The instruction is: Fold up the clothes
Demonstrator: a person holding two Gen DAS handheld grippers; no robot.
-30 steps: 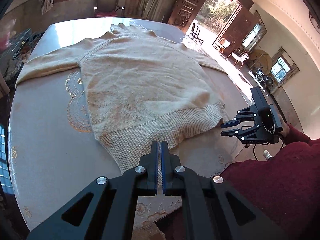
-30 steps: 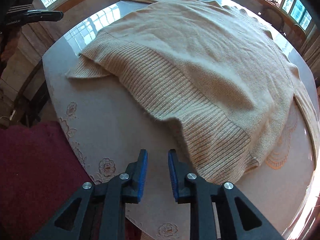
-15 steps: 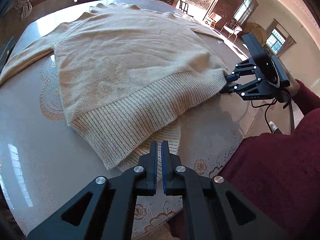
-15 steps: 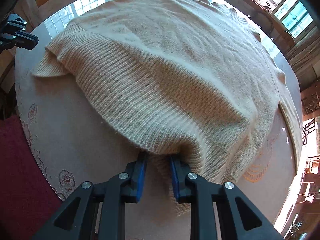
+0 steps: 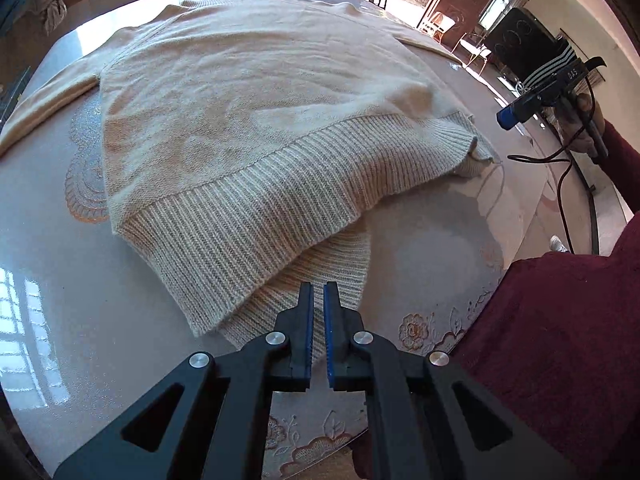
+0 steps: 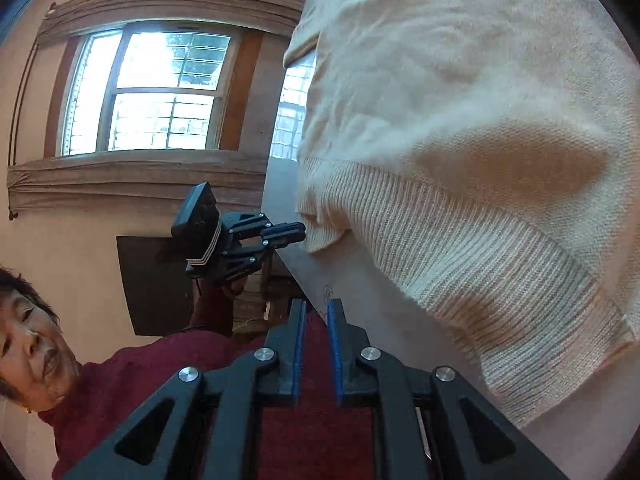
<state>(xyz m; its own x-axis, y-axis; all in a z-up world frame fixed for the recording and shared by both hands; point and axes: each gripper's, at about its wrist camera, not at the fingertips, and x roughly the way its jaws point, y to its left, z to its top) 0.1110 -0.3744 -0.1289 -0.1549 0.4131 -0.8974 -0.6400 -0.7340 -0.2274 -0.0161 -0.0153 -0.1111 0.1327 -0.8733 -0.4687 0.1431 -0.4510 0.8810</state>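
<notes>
Sunlit windows and carved wooden doors are ringing a round glossy table with floral patterns along its edge. Lying spread across most of it is a cream knitted sweater, its ribbed hem reaching toward the near edge, one corner doubled under. Hovering at that hem, the left gripper is showing a narrow gap, pinching nothing. Off the table's right edge, the right gripper is hanging parted, gripping nothing

Round glossy worktop with floral edge pattern. Beige knit sweater spread flat across it, ribbed hem toward near edge, lower hem layer peeking out.
</notes>
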